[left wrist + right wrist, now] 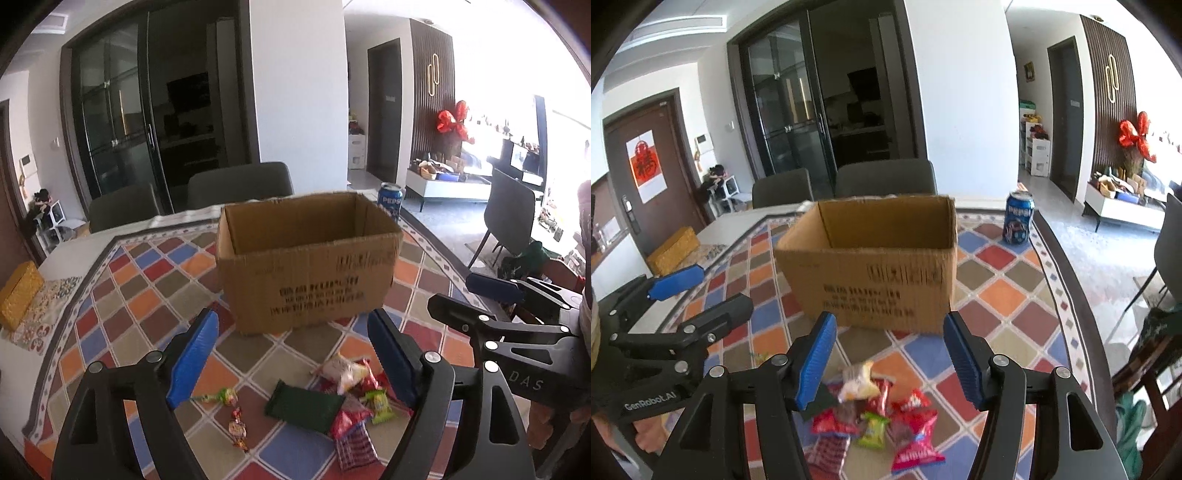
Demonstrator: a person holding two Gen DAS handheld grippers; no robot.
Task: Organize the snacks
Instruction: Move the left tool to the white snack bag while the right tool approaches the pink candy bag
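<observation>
I'm in a lived-in home, at a dining table (1008, 291) spread with a bright diamond-patterned cloth, with grey upholstered chairs (886, 181) drawn up on its far side. Behind them are dark-framed glass sliding doors (798, 110) opening onto what looks like a kitchen, and a brown entrance door (646, 173) bearing a red paper decoration. To the right, a low TV cabinet (448, 184) and red balloons (452, 122) on a slatted wall mark a living room.

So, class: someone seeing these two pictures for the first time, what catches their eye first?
Probably the open cardboard box standing mid-table on the bright diamond-patterned tablecloth. In front of it lies a loose heap of wrapped snacks, framed by the open right claw with its blue pads. A blue Pepsi can stands behind the box's right corner.
</observation>
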